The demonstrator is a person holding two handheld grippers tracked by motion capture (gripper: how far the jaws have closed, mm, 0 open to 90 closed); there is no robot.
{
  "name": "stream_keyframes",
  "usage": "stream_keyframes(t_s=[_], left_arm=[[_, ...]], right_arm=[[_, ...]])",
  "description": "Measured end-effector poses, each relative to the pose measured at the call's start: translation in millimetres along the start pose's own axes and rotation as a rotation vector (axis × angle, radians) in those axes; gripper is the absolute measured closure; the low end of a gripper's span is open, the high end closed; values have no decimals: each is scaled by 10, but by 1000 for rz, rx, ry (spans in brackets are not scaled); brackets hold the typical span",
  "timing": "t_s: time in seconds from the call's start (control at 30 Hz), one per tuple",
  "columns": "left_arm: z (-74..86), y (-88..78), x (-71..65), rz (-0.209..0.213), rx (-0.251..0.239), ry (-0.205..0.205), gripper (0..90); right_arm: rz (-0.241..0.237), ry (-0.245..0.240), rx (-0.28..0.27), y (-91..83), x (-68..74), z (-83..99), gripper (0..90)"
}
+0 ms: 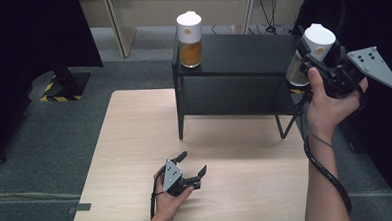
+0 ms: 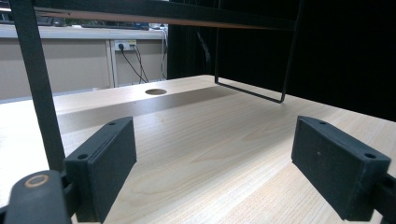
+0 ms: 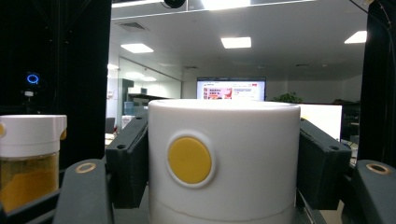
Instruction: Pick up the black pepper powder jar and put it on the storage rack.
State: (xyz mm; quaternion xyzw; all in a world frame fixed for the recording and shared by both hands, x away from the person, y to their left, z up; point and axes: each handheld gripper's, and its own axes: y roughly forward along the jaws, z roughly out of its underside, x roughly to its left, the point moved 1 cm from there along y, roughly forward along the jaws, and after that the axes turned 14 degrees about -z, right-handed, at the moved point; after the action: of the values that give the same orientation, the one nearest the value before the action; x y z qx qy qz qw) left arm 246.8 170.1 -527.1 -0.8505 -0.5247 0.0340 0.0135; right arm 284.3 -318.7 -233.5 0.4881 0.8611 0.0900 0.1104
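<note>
- Currently held in the right gripper (image 1: 316,60): a white-lidded jar (image 1: 315,44), raised beside the right end of the black shelf (image 1: 241,48), clear of its top.
- Pinched at the lid from both sides, as seen in the right gripper view, with a yellow round button on the lid (image 3: 189,160) facing the camera and both pads pressed against the white wall.
- Tilted slightly in the high view, lid uppermost, clear glass body below the jaws.
- Standing upright on the shelf top near its left end: a second jar (image 1: 190,39), white lid, orange contents, well apart from the held one.
- Resting low over the wooden table (image 1: 135,143) near its front edge: the left gripper (image 1: 192,166), jaws spread wide, nothing between the pads.
- Visible ahead in the left gripper view: bare tabletop and shelf legs.
</note>
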Motion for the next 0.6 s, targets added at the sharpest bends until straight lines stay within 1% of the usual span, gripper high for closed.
stream_keyframes(t_s=[0.13,0.33,0.5,0.6], left_arm=[[2,0,0,1,-1,0,135],[-1,4,10,4,3,-8,135],[-7,4,7,4,5,2,134],[-3,4,7,4,3,-2,135]], right_arm=[[7,-2,1,82,-38,-26,309],[20,12,0,237,-108,-38,309],[30,16,10,357,-155,-37,309],[33,17,17,415,-180,-26,309]])
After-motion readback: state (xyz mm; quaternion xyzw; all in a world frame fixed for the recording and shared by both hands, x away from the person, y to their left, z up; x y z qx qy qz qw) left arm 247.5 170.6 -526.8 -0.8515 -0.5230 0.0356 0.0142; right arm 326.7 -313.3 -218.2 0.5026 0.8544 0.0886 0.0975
